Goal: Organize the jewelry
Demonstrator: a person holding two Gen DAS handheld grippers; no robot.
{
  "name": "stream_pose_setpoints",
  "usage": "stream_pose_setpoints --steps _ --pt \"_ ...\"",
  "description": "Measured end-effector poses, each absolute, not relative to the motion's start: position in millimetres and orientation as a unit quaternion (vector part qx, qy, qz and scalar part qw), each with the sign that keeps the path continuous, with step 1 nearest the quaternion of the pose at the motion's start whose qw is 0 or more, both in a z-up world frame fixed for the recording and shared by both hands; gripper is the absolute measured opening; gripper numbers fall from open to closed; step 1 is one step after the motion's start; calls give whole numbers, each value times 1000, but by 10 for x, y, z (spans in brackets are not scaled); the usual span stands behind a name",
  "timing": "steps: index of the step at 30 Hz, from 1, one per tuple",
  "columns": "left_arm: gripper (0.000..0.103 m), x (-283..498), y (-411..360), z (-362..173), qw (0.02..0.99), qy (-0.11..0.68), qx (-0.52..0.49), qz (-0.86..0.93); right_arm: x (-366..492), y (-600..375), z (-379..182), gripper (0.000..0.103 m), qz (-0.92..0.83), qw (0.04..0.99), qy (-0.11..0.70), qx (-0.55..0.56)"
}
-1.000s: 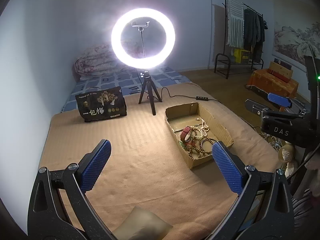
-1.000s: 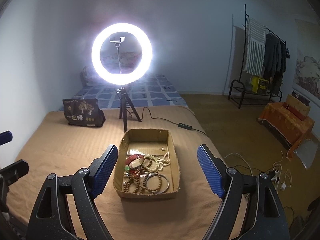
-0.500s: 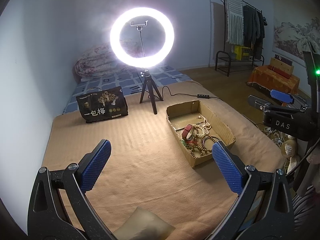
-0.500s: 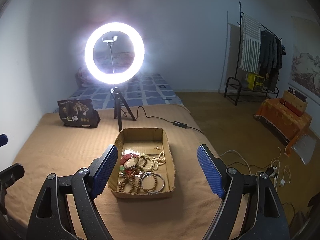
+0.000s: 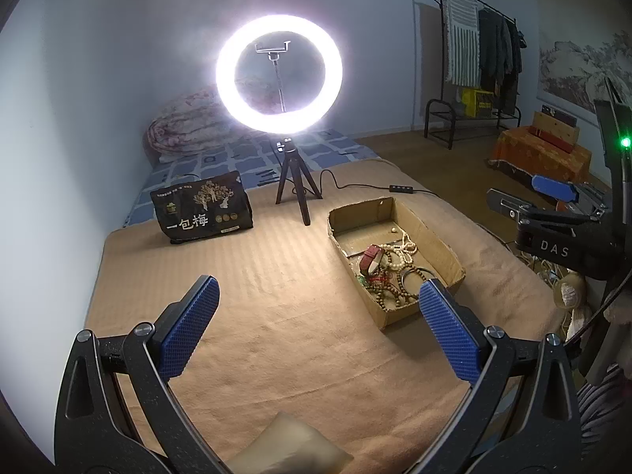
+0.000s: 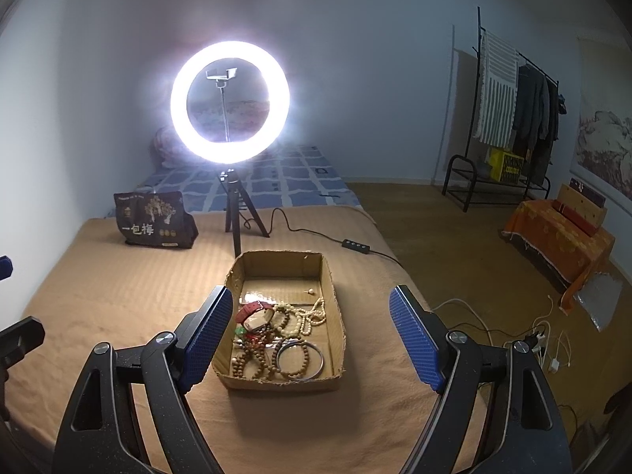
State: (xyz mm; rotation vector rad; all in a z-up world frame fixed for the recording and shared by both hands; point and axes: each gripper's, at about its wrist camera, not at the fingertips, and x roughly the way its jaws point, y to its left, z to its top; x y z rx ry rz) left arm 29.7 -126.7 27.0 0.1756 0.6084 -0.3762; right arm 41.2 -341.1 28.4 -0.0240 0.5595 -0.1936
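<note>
Left tool (image 5: 318, 318) agape, empty; right tool (image 6: 310, 330) likewise.

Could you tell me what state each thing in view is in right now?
Ring light: switched on.
Cardboard box: open-topped, jewelry piled at its near end.
Snack bag: standing upright.
Left gripper: open, empty.
Right gripper: open, empty.

Jewelry (image 6: 276, 335) lay in the box (image 6: 335, 316) on the blanket (image 6: 118, 296) btwn my right fingers (image 6: 205, 339), w/ ring light (image 6: 231, 106) behind it & bag (image 6: 154, 221) far left.
</note>
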Motion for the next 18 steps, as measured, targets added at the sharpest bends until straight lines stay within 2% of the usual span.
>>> stream_pose_setpoints --steps 18 --pt "103 294 -1198 314 939 282 94 -171 415 -3391 265 82 -90 956 279 -16"
